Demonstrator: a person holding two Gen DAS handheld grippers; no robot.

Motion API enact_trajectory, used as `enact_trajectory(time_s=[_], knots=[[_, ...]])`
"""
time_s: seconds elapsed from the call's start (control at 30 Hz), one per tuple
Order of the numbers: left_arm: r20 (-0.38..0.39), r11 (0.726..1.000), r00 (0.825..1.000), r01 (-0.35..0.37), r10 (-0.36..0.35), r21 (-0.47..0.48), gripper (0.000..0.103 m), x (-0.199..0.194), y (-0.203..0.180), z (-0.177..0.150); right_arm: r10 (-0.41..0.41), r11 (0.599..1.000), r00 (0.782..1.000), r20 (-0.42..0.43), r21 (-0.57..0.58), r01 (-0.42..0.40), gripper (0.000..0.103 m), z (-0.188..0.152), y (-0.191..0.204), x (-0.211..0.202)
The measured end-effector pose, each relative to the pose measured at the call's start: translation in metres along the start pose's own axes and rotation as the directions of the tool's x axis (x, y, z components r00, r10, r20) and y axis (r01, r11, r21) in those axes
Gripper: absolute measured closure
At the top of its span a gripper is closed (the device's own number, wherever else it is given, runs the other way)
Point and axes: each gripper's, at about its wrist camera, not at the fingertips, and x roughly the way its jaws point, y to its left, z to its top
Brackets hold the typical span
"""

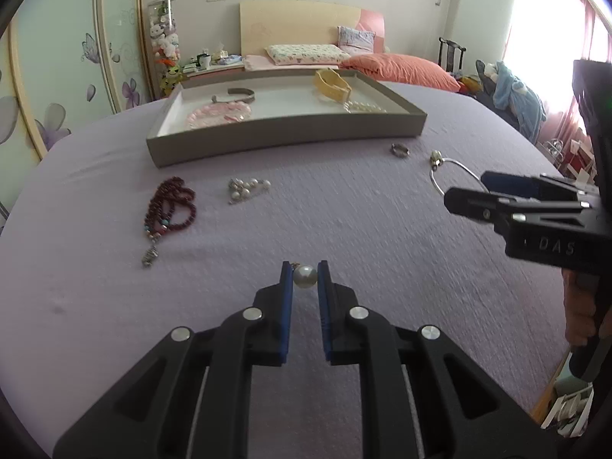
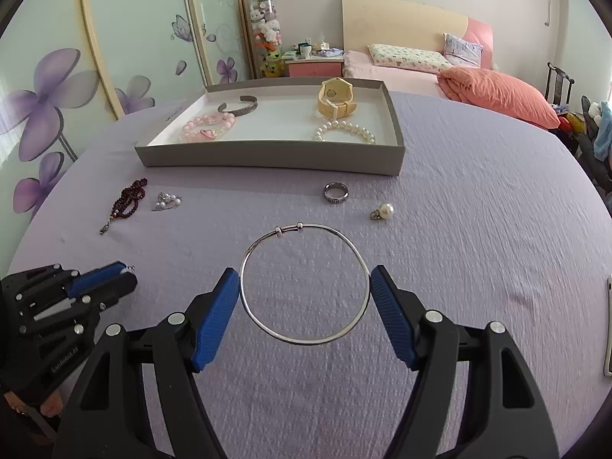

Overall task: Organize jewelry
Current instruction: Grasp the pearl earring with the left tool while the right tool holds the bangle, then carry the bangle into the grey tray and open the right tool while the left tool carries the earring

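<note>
My left gripper (image 1: 305, 276) is shut on a pearl earring (image 1: 305, 276) just above the purple cloth; it also shows in the right wrist view (image 2: 124, 269). My right gripper (image 2: 305, 283) has its blue pads against both sides of a thin silver bangle (image 2: 283, 231), which lies on the cloth. A grey tray (image 2: 267, 160) at the back holds a yellow watch (image 2: 336, 103), a pearl bracelet (image 2: 344, 130), pink beads (image 2: 206, 124) and a metal cuff (image 2: 239, 106).
On the cloth lie a silver ring (image 2: 336, 193), a second pearl earring (image 2: 384, 211), a pearl cluster (image 2: 166, 201) and dark red prayer beads (image 2: 128, 199). A bed with pillows stands behind the table. A phone edge (image 2: 608, 325) shows at the right.
</note>
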Motion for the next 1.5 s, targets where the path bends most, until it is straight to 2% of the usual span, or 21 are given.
enact_trajectory(time_s=[0.43, 0.63, 0.83, 1.37, 1.5], knots=[[0.065, 0.999, 0.998, -0.017, 0.020, -0.041, 0.090, -0.017, 0.016, 0.025, 0.006, 1.000, 0.999, 0.038, -0.006, -0.005, 0.031, 0.012, 0.004, -0.008], [0.115, 0.997, 0.993, -0.019, 0.028, -0.072, 0.090, -0.026, 0.029, 0.047, -0.016, 0.999, 0.994, 0.111, -0.029, 0.019, 0.031, 0.029, 0.012, -0.018], [0.162, 0.994, 0.986, -0.023, 0.040, -0.107, 0.090, -0.028, 0.041, 0.073, -0.039, 0.997, 0.979, 0.200, -0.063, 0.052, 0.031, 0.054, 0.021, -0.027], [0.239, 0.987, 0.969, -0.024, 0.061, -0.157, 0.090, -0.004, 0.070, 0.153, -0.062, 0.996, 0.946, 0.318, -0.041, 0.079, 0.031, 0.122, 0.020, -0.003], [0.240, 0.984, 0.969, -0.011, 0.054, -0.178, 0.090, 0.014, 0.076, 0.173, -0.060, 0.998, 0.948, 0.314, -0.012, 0.067, 0.031, 0.138, 0.015, 0.016]])
